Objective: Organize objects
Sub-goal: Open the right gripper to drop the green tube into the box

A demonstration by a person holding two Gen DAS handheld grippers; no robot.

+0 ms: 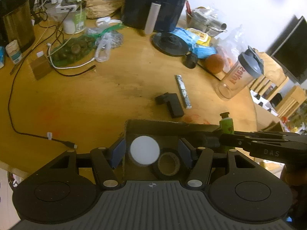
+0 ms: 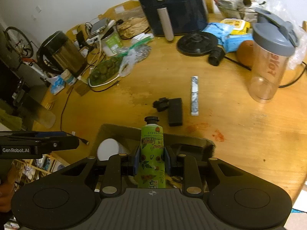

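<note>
**Right wrist view: hand cream tube held over the box**

Right wrist view shows your right gripper (image 2: 150, 163) with its jaws clenched on a green hand cream tube (image 2: 152, 153). The tube stands lengthwise between the blue pads (image 2: 136, 162), black cap pointing away from you, above the near part of a dark open box (image 2: 208, 143). A white round lid (image 2: 108, 149) lies inside the box at its left.

Left wrist view: your left gripper (image 1: 151, 151) hangs over the same box (image 1: 172, 124), jaws released and spread wide, gripping nothing. Between the pads you see the white lid (image 1: 144, 150) and, just beside it on the right, a roll of tape (image 1: 168, 163). The tube's top (image 1: 226, 122) shows at the box's right edge, above the right gripper's fingers.

On the wooden counter (image 2: 239, 124) beyond the box:
- a black adapter block (image 2: 172, 109), near the box's far wall
- a slim white-and-blue stick packet (image 2: 194, 95), just right of the adapter
- a clear shaker bottle with grey lid (image 2: 270, 57), well to the right
- an orange (image 2: 244, 52), next to the shaker
- a dark air fryer (image 2: 172, 5) at the back
- a steel kettle (image 2: 61, 51) at the left
</note>
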